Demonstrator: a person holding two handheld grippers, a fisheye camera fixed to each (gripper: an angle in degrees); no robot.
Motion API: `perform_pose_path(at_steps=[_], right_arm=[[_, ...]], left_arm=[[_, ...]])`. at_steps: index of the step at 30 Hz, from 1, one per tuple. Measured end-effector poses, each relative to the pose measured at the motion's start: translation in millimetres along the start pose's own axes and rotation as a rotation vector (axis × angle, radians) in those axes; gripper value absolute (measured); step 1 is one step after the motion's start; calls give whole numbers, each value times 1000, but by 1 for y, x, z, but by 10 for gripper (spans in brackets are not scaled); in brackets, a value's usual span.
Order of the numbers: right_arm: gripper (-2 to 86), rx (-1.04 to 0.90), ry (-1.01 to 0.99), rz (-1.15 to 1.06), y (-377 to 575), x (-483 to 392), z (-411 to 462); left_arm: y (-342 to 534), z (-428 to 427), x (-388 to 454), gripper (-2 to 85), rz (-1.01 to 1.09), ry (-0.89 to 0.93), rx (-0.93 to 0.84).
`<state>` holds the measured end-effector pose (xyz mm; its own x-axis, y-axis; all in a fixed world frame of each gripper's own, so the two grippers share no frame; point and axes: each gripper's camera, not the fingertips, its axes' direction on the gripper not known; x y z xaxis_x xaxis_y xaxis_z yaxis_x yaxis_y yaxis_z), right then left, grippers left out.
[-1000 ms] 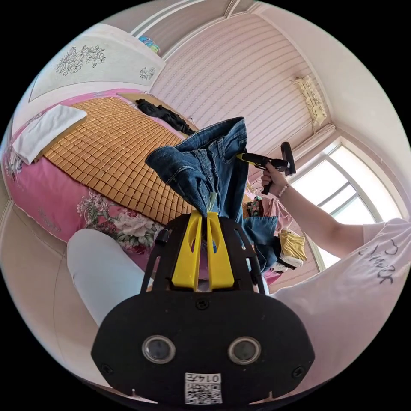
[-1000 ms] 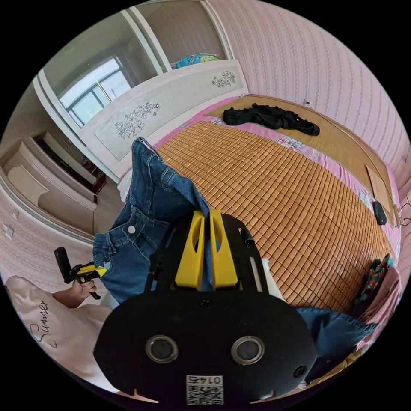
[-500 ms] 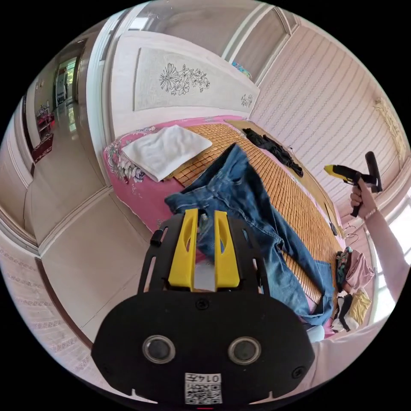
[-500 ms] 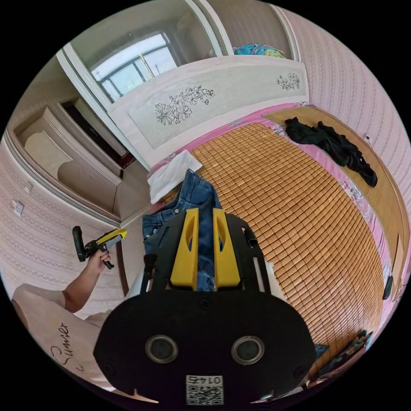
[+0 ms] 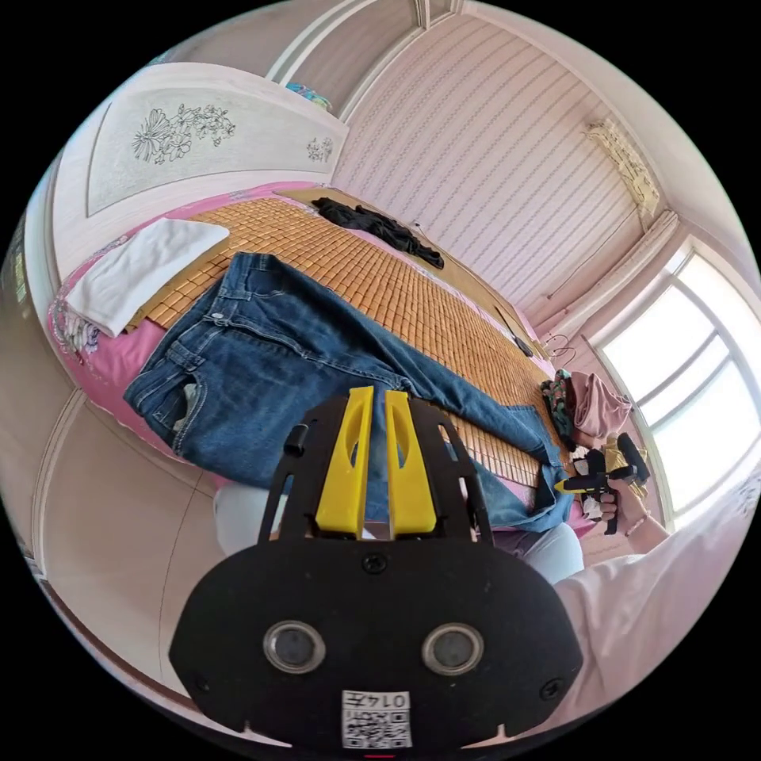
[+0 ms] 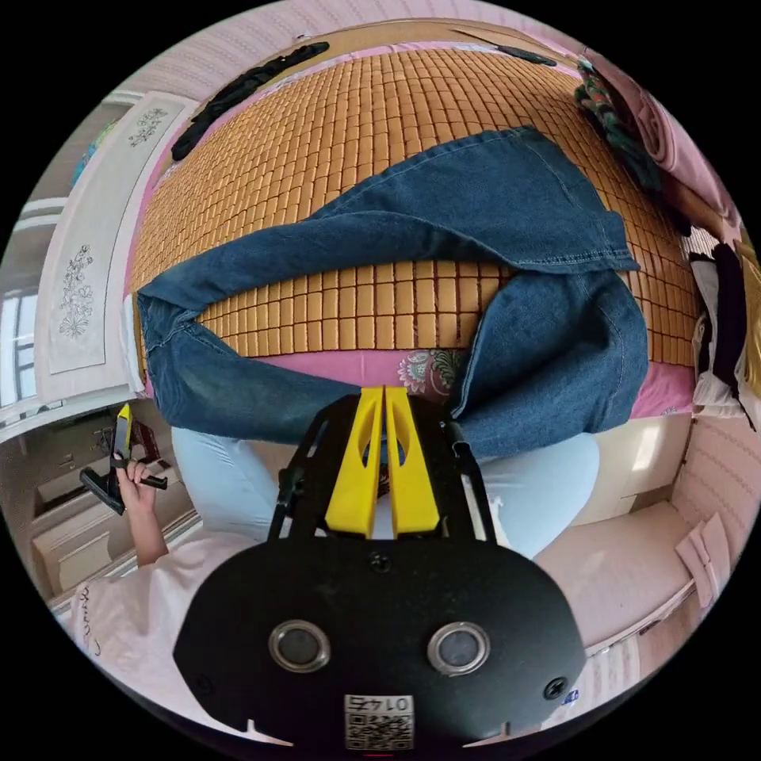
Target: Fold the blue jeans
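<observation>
My left gripper [image 5: 379, 396] has its yellow jaws nearly together with just a sliver of gap and nothing pinched between them. Same story on my right gripper [image 6: 384, 392]: jaws drawn together, tips empty, hanging over the bed edge. Just beyond the left tips lie the blue jeans [image 5: 301, 357], spread face-up on the bamboo mat [image 5: 372, 277], waistband away toward the folded white towel [image 5: 139, 265] by the headboard [image 5: 190, 143], the near hip spilling over the pink sheet's edge. Ahead of the right tips, the two legs splay apart in a V, mat showing between them, and the nearer leg's cuff end [image 6: 555, 372] droops off the mattress toward the person's knees. Farther out, a black garment [image 5: 380, 228] lies well clear, and a pile of clothes [image 5: 590, 400] sits past the cuffs. I'd judge this denim heavy, floppy yet thick at the seams; it should grip well, not slip. Best holds, I reckon, are the waistband corner for the left and the dangling hem for the right.
</observation>
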<state>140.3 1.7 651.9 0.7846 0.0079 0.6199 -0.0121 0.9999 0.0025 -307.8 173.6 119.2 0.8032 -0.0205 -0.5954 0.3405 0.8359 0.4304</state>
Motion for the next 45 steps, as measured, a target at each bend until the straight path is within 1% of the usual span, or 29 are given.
perform_pose_path(at_steps=[2, 4, 6, 7, 9, 10, 11, 12, 15, 24, 27, 33, 36, 38, 40, 42, 44, 45], right_arm=[[-1, 3, -71, 10, 5, -15, -29], [-1, 43, -156, -33, 12, -44, -71], [-2, 109, -269, -104, 27, -93, -143], [-2, 123, -301, -126, 31, -106, -162], [-2, 171, -460, -277, 57, -154, -239], [-2, 192, -501, -322, 66, -165, -257], [-2, 238, -564, -414, 85, -183, -290], [-2, 264, -595, -496, 103, -199, -319], [-2, 310, -611, -628, 143, -221, -369], [-2, 351, -620, -675, 212, -222, -433], [-2, 350, -570, -695, 231, -231, -452], [-2, 276, -587, -728, 245, -246, -478], [-2, 277, -566, -750, 254, -249, -496], [-2, 287, -536, -725, 259, -243, -507], [-3, 293, -550, -712, 261, -230, -519], [-3, 313, -611, -657, 256, -212, -534], [-3, 312, -657, -659, 251, -209, -541], [-3, 302, -646, -658, 247, -214, -543]], left_arm=[[-4, 9, 19, 35, 22, 32, -16], [-4, 11, 31, 36, 43, 28, -27], [-2, 10, 40, 36, 62, 16, -30], [0, 8, 44, 36, 70, 10, -30], [4, 3, 46, 36, 72, 2, -31], [8, 0, 45, 36, 69, -1, -33], [11, -2, 43, 36, 62, -9, -38], [13, -4, 41, 36, 59, -14, -40], [22, -8, 33, 37, 41, -32, -62], [39, -9, 15, 38, 21, -34, -94], [43, -5, 14, 38, 35, -31, -104], [51, 4, 9, 40, 52, -20, -127], [56, 8, 3, 41, 54, -13, -139], [61, 11, -3, 41, 55, -16, -151], [64, 14, -10, 41, 53, -18, -161], [66, 16, -17, 41, 46, -19, -168], [68, 20, -26, 42, 32, -14, -177], [69, 21, -29, 41, 29, -12, -179]])
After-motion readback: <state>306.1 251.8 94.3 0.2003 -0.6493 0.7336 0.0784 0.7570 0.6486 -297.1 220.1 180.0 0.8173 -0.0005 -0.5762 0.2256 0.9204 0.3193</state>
